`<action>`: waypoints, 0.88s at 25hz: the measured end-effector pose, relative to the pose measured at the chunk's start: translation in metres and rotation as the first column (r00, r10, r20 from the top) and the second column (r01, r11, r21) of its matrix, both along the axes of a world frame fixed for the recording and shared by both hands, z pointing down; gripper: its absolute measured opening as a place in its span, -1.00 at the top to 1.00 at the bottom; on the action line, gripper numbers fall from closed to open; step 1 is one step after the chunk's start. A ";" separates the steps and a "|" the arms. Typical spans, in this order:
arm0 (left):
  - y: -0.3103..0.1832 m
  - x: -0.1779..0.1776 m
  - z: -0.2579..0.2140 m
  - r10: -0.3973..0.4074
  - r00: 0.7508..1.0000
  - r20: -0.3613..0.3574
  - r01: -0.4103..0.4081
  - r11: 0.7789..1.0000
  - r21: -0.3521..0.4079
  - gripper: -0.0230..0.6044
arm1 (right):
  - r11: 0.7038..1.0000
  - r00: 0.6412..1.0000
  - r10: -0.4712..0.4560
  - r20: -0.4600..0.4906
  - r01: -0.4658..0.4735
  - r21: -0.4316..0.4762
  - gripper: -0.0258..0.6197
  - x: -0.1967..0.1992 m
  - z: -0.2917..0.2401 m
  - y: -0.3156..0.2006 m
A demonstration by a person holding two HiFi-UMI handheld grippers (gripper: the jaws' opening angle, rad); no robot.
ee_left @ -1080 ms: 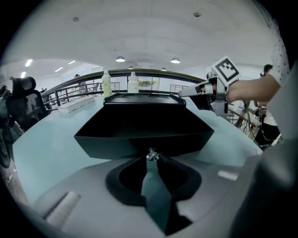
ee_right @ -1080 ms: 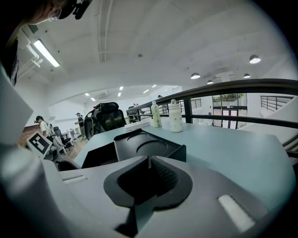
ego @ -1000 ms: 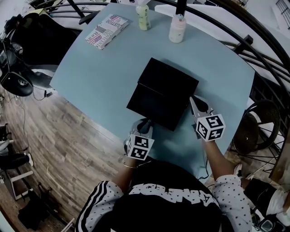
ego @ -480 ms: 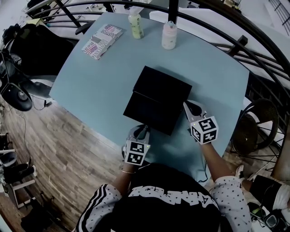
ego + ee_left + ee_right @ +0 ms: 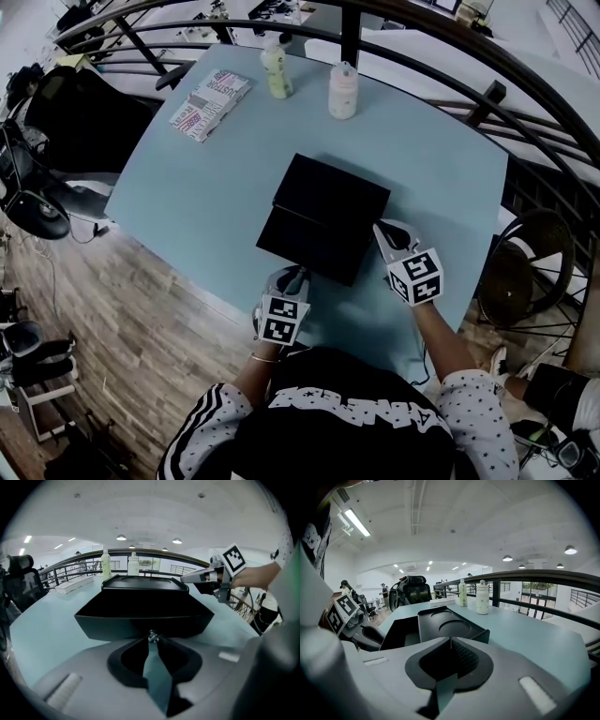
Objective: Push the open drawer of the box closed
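Observation:
A black box (image 5: 336,193) lies on the light blue table (image 5: 187,187), its drawer (image 5: 305,246) pulled out toward me and empty. My left gripper (image 5: 297,275) is shut, its tips right at the middle of the drawer's front wall (image 5: 140,620), with the closed tips (image 5: 151,637) meeting just below it. My right gripper (image 5: 380,229) is shut and sits beside the box's right near corner. In the right gripper view the box top (image 5: 450,627) with its round recess lies just past the tips (image 5: 450,640), and the drawer (image 5: 396,632) opens to the left.
Two bottles (image 5: 274,70) (image 5: 342,91) and a printed booklet (image 5: 208,103) sit at the far side of the table. A curved black railing (image 5: 441,56) runs behind it. An office chair (image 5: 75,112) stands at the left; a wood floor lies below the near edge.
Both grippers have moved forward toward the box; the left one has come up to the drawer's front. The drawer still stands open.

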State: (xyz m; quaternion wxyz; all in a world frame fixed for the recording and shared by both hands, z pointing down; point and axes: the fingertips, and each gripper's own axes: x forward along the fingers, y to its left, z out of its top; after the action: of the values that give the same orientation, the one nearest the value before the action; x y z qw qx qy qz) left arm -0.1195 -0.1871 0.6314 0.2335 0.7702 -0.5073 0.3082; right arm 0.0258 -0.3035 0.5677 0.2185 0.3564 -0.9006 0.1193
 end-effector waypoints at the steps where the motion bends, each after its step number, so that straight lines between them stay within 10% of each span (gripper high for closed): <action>1: 0.000 0.000 0.000 0.003 1.000 0.002 -0.003 1.000 0.002 0.93 | 1.000 1.000 -0.002 -0.003 0.002 -0.001 0.94 0.000 0.000 0.000; 22: -0.009 0.007 -0.002 0.037 0.999 -0.020 -0.038 0.999 -0.027 0.93 | 1.000 0.999 0.015 -0.035 -0.015 0.006 0.94 0.001 0.000 0.002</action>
State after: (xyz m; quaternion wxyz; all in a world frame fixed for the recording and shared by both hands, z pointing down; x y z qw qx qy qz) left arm -0.1128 -0.1961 0.6299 0.2428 0.7793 -0.4863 0.3119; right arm 0.0268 -0.3015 0.5673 0.2325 0.3656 -0.8943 0.1122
